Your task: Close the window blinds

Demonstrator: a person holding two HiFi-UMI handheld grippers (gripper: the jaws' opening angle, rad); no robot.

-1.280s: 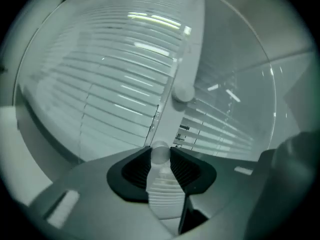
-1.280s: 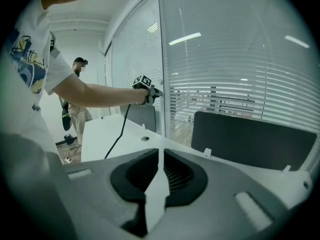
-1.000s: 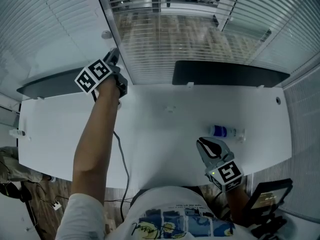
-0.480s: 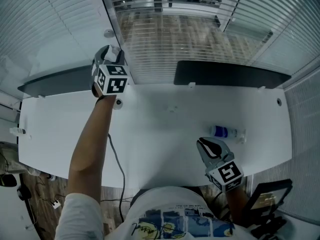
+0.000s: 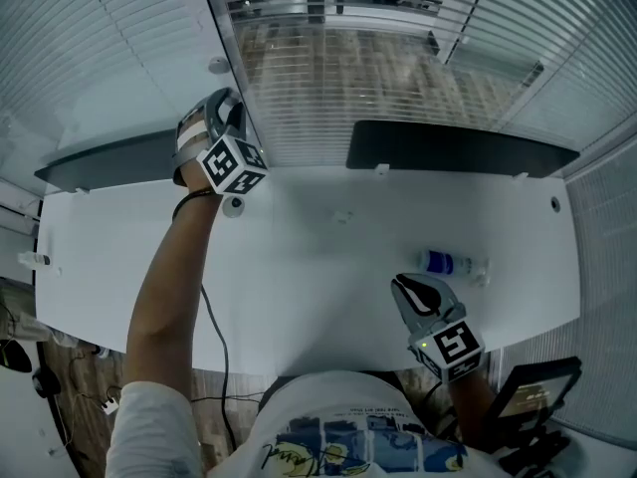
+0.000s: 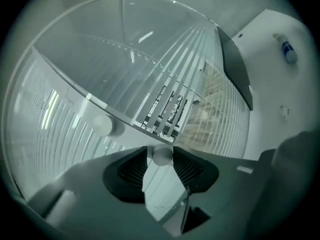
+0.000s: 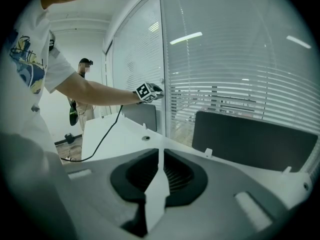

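My left arm (image 5: 174, 287) is stretched far forward over the white desk (image 5: 318, 247), forearm bare, elbow nearly straight. The wrist is rolled, so the marker cube (image 5: 234, 164) sits tilted with a corner up. The left gripper (image 5: 227, 108) is up against the window frame post (image 5: 221, 38), pointing nearly level at it.

In the left gripper view a small round white knob (image 6: 162, 155) on that post sits right between the jaw tips. The jaws stand fairly wide and have just been closing. The knob nearly fills the gap, but I see no firm pinch on it. A second knob (image 6: 102, 125) sits further along the same post, clear of the gripper. A cable (image 5: 214, 317) hangs down beside the arm.

The blinds (image 5: 338, 78) hang behind the glass just right of the post. The slats of the middle panel are still tilted open, with the brown floor beyond showing through.

My right hand is tucked low by my body at the near desk edge. The right gripper (image 5: 403, 287) hangs over the desk top, angled down a bit. Its jaws are all but together, only a thin slit, nothing in them.

A small bottle (image 5: 443, 262) lies on the desk just beyond it, not touching. Dark divider panels (image 5: 458, 147) stand along the far desk edge.
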